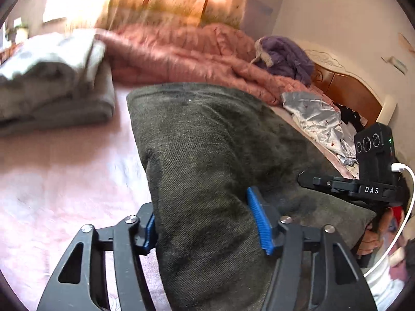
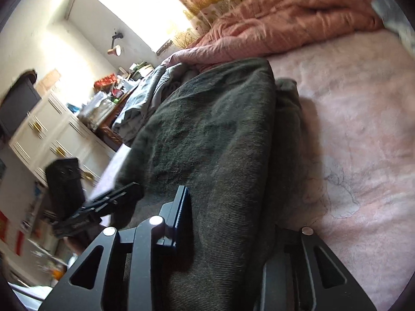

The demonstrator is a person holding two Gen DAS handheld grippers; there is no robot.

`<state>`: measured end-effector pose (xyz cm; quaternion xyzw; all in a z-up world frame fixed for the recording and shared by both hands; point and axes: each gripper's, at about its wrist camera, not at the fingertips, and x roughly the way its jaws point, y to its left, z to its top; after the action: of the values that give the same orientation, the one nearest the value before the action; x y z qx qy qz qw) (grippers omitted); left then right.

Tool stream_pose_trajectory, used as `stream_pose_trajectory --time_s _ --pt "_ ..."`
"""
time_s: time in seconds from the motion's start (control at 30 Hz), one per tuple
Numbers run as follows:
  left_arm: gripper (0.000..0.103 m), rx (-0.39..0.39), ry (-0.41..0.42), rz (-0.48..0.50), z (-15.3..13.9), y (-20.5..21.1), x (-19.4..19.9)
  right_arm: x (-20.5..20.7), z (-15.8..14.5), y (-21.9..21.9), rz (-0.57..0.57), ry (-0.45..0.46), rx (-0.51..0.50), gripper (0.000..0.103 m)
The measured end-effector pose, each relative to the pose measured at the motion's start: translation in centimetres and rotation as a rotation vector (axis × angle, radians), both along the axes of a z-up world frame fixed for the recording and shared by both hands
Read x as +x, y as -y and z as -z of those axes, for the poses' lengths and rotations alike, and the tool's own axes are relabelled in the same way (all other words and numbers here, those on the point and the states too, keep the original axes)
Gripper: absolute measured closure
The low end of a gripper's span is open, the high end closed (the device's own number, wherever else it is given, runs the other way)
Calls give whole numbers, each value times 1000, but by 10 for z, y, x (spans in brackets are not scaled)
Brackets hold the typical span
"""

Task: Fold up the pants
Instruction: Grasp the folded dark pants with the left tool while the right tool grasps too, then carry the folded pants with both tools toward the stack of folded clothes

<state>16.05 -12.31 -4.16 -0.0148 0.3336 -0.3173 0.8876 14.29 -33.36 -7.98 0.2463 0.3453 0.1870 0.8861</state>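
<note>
The dark olive pants lie bunched on the bed, on its pink sheet, their far end reaching toward the pink quilt heaped along the bed's far edge.

The left gripper has a thick fold of the pants between its blue-padded fingers; both pads press into the cloth, so the jaws stand partly apart around the bundle. The right gripper likewise has the fabric running between its fingers: the left pad lies against the cloth, while the right one is buried under the fold (its contact cannot be made out).

In the left wrist view the right gripper's black body sits at the pants' right edge, with a hand on its grip and a white cable plugged in.

A folded grey blanket rests near the bed's far left edge, a purple garment and a silvery printed cloth near the wooden headboard. A white dresser stands beyond the bed.
</note>
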Motion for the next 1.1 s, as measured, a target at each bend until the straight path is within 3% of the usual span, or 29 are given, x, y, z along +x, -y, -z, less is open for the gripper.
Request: stream_pose_trajectory --time_s 0.27,0.53,0.93,1.1 --pt "46 -19 115 -31 -45 -26 -22 -23 -58 -34 -1 92 -129 72" --pt "46 -51 214 -109 -96 -81 -33 -31 -126 -97 -44 226 -208 72" --pt "46 -42 408 -247 -149 -158 -33 -5 -185 -187 -102 398 -218 72" --pt "46 1 512 -264 -177 -176 4 33 -213 -210 -84 476 -201 72"
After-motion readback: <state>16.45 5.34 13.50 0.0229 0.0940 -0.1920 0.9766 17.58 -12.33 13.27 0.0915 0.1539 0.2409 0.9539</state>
